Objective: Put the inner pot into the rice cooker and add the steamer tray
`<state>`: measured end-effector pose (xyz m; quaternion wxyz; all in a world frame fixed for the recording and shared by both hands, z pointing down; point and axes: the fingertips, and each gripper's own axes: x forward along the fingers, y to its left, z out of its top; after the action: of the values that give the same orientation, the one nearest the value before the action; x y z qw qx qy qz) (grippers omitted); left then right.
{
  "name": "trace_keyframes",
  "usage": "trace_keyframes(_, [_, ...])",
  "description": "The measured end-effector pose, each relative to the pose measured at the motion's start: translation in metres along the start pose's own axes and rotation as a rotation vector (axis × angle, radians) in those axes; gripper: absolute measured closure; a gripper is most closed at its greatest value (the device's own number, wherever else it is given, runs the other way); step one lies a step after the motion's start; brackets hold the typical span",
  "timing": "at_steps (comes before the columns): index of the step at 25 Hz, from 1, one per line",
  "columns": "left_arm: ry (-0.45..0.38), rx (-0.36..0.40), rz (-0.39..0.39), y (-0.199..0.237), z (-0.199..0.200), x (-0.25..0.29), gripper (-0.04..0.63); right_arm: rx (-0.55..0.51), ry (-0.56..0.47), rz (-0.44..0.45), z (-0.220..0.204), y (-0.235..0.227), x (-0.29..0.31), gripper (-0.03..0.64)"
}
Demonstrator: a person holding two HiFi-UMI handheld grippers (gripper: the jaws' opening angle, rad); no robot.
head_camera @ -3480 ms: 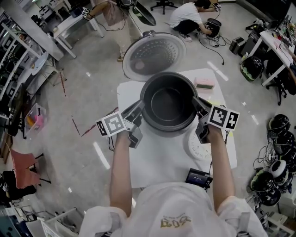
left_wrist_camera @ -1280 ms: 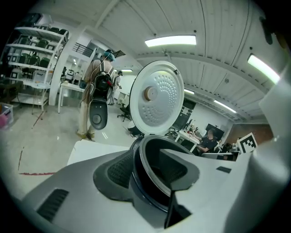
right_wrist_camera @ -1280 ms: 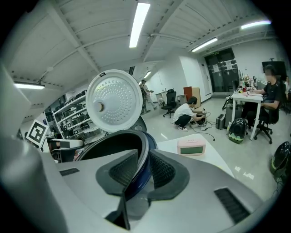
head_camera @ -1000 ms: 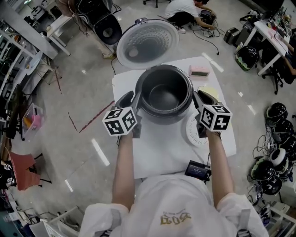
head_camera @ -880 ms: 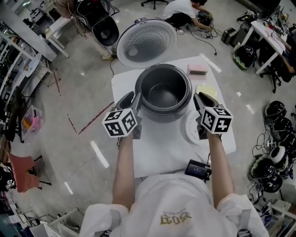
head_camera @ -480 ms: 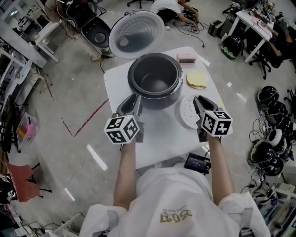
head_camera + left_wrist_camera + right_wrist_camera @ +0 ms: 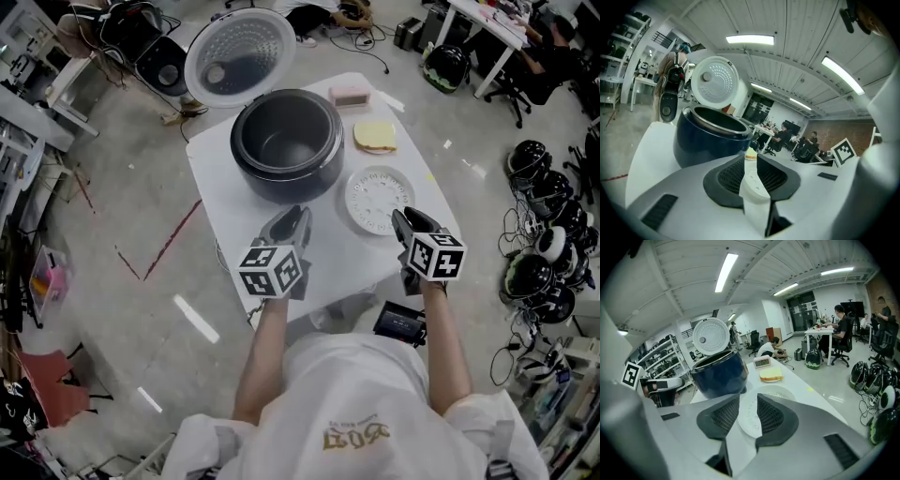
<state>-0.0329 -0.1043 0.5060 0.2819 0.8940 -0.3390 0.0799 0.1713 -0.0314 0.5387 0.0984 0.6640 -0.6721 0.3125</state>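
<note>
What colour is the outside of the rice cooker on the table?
The rice cooker is dark blue outside, clearest in the right gripper view.

Left gripper (image 7: pixel 750 159): jaws a narrow gap apart, having just been closing; nothing between the dark ribbed pads (image 7: pixel 729 176), only white table showing through the gap.
Rice cooker (image 7: pixel 710 143): dark blue body standing on the table beyond the jaws, left of their line, with a metal rim round its open top.
Lid (image 7: pixel 715 84): white, tipped up behind the body, its dimpled inner face toward the camera.
Table (image 7: pixel 644 157): white.
Yellow thing (image 7: pixel 750 153): small and low, just past the jaw tips — too little shows to name it.
Background: people (image 7: pixel 785 136) seated at desks, strip lights (image 7: pixel 750 40) overhead.
</note>
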Motion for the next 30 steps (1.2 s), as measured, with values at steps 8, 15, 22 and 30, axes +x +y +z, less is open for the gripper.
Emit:
trace_keyframes(8, [0.164,-0.066,-0.032,-0.016,-0.055,0.061,0.446,0.047,0.071,-0.002,-0.018,-0.055,0.019,0.476])
trace_keyframes(15, [0.292,-0.155,0.005,-0.014,-0.100,0.108,0.396,0.049,0.153,-0.001,-0.030,-0.113,0.043,0.462])
trace_keyframes(22, [0.371,-0.260,0.047,-0.003,-0.133,0.149,0.371,0.059,0.220,0.007,-0.037,-0.157,0.074,0.453])
trace_keyframes(30, [0.396,-0.315,0.112,0.007,-0.152,0.169,0.373,0.094,0.288,0.079,-0.053,-0.165,0.100,0.452])
